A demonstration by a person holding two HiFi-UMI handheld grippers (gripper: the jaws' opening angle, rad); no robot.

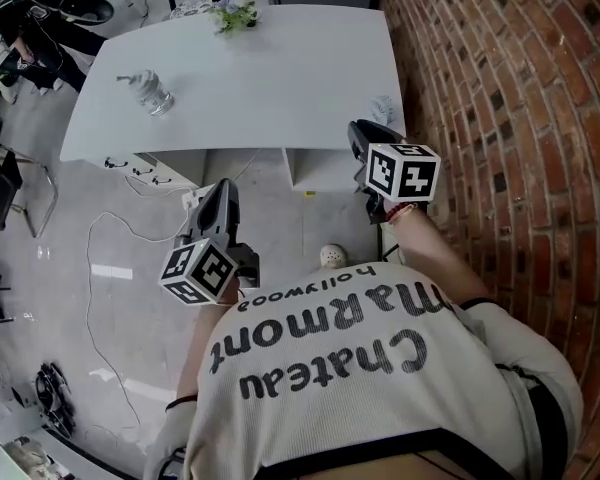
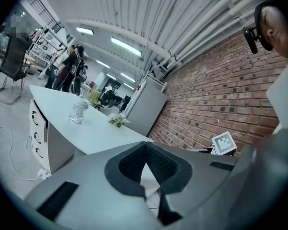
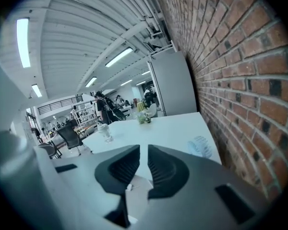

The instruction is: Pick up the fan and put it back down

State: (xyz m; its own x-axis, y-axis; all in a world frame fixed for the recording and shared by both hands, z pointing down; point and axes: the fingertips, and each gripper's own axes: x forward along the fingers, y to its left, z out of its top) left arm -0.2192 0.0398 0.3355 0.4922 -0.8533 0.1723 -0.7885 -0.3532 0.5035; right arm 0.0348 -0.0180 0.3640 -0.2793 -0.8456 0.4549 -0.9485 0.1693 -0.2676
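The fan [image 1: 383,108] is a small, pale, see-through thing lying flat near the right edge of the white table [image 1: 280,68], close to the brick wall. In the right gripper view the fan [image 3: 200,146] lies ahead and to the right of the jaws. My right gripper [image 1: 358,133] hangs in front of the table's near right corner, short of the fan. Its jaws [image 3: 144,147] stand a narrow slit apart with nothing between them. My left gripper [image 1: 223,188] is lower and further left, over the floor, and its pads [image 2: 145,145] meet at the tips, empty.
A glass jar [image 1: 152,92] stands on the table's left part and a small flower bunch [image 1: 235,13] at its far edge. The brick wall [image 1: 500,88] runs along the right. Cables [image 1: 110,228] and a small round object [image 1: 331,256] lie on the floor. People [image 2: 69,71] stand far behind the table.
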